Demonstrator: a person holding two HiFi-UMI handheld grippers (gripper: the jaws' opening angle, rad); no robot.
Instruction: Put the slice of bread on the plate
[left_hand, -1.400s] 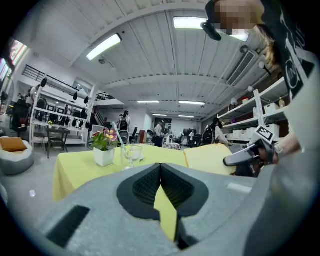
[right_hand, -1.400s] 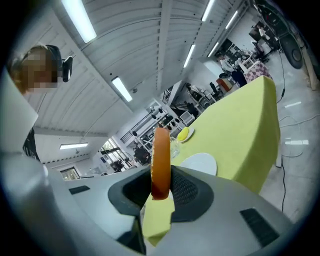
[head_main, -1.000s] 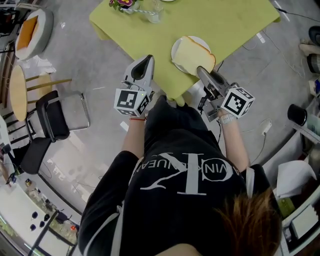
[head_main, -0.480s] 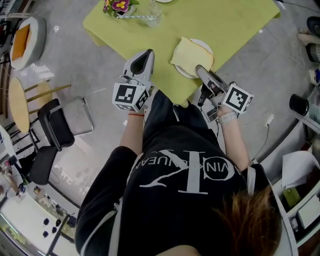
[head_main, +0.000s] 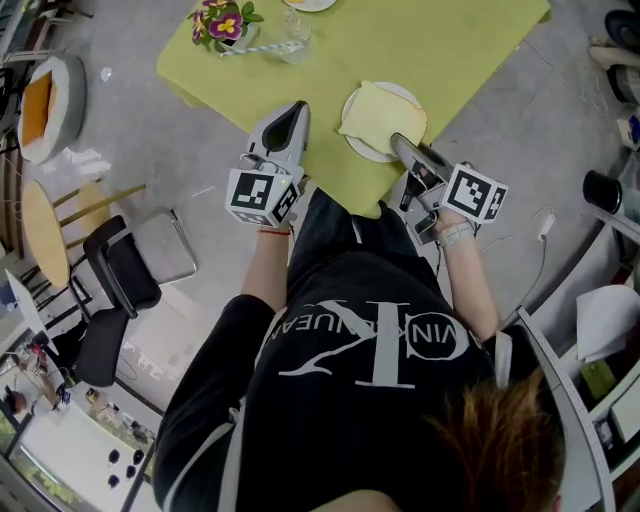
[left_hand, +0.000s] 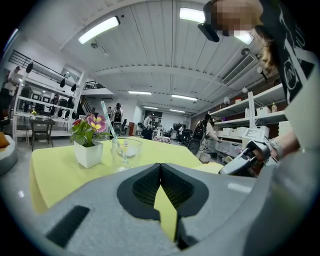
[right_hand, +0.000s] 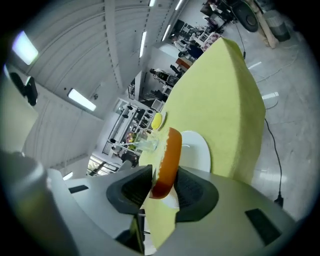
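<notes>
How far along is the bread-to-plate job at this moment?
Done: the bread has been brought to the plate and covers most of it, seemingly lying flat. In hand: the right tongs grip its near edge, and their jaws have just been opening slightly. Left to do: let go fully and pull back. The left tongs are shut and empty, beside the plate.

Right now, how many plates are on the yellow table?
2. One plate under the bread slice; another plate at the far side, cut by the picture's edge. More may be hidden.
</notes>
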